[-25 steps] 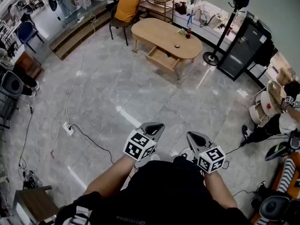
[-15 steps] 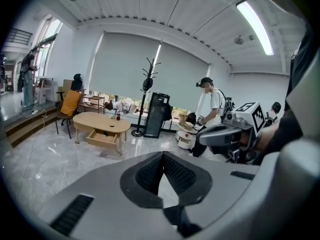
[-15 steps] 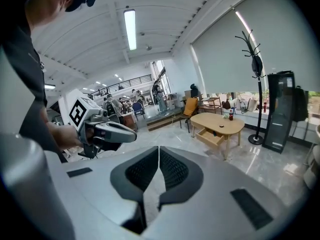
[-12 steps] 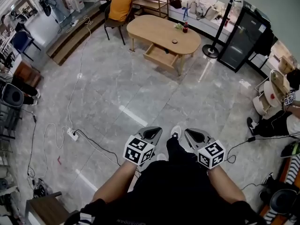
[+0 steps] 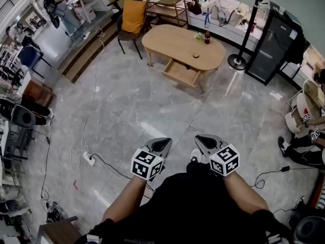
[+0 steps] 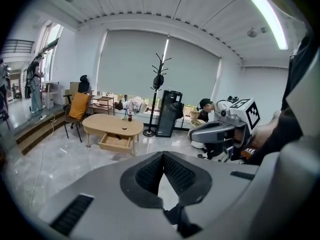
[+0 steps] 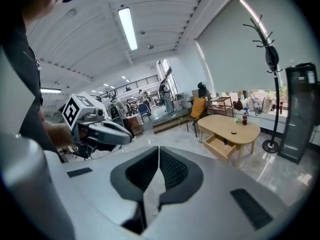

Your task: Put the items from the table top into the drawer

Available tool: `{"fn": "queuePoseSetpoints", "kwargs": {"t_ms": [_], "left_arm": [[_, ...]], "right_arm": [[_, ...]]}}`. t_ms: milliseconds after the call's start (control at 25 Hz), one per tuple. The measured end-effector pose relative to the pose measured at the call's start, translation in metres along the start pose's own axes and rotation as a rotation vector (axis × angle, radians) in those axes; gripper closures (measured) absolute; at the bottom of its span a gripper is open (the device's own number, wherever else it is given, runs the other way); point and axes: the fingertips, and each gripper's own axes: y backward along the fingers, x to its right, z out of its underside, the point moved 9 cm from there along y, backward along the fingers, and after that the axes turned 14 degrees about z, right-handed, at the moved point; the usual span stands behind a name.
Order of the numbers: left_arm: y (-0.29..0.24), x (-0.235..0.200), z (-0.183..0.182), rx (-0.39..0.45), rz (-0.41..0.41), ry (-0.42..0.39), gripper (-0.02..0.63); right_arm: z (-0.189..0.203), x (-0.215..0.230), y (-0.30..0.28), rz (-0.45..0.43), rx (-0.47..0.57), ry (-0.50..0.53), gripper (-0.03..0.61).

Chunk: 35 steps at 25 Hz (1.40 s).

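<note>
Far ahead across the grey floor stands the oval wooden table [image 5: 175, 42] with its drawer [image 5: 181, 73] pulled open toward me. On top stand a red bottle [image 5: 207, 36], a green item [image 5: 199, 34] and a small dark round item [image 5: 195, 55]. My left gripper [image 5: 166, 141] and right gripper [image 5: 200, 138] hang side by side in front of my body, both shut and empty, far from the table. The left gripper view shows the table [image 6: 112, 125], the drawer [image 6: 115, 143] and its own closed gripper [image 6: 163, 155]. The right gripper view shows the table [image 7: 230, 125] and bottle [image 7: 244, 119].
A chair with an orange cushion [image 5: 133, 11] stands left of the table. A coat stand [image 5: 252, 19] and a black cabinet [image 5: 271, 47] stand to its right. A power strip and cable [image 5: 89, 159] lie on the floor at my left. A person [image 5: 304, 146] sits low at the right.
Both grippers have been carried across the floor with my steps, staying shut and side by side. The view of the room has swung a little; the table sits slightly further right.
</note>
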Motion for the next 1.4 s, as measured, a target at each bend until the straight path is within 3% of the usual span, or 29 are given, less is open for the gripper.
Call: {"fn": "queuePoseSetpoints", "kwargs": {"t_ms": [240, 440, 640, 880, 1120, 1400], "left_arm": [[-0.047, -0.044, -0.056, 0.001, -0.011, 0.003, 0.609], [-0.088, -0.077, -0.087, 0.004, -0.019, 0.013, 0.609], [-0.108, -0.098, -0.101, -0.051, 0.017, 0.007, 0.609], [-0.118, -0.153, -0.114, -0.077, 0.031, 0.032, 0.609], [-0.141, -0.237, -0.154, -0.072, 0.093, -0.010, 0.609], [-0.144, -0.366, -0.226, -0.087, 0.169, -0.063, 0.609]], "right_arm": [[-0.044, 0.057, -0.051, -0.035, 0.022, 0.016, 0.574], [-0.053, 0.099, -0.086, -0.035, -0.013, 0.007, 0.574], [-0.054, 0.122, -0.107, -0.030, -0.048, -0.024, 0.574], [-0.066, 0.139, -0.143, 0.009, -0.057, -0.039, 0.574], [-0.093, 0.164, -0.207, 0.075, -0.092, -0.034, 0.574], [-0.163, 0.172, -0.310, 0.169, -0.124, -0.037, 0.574]]}}
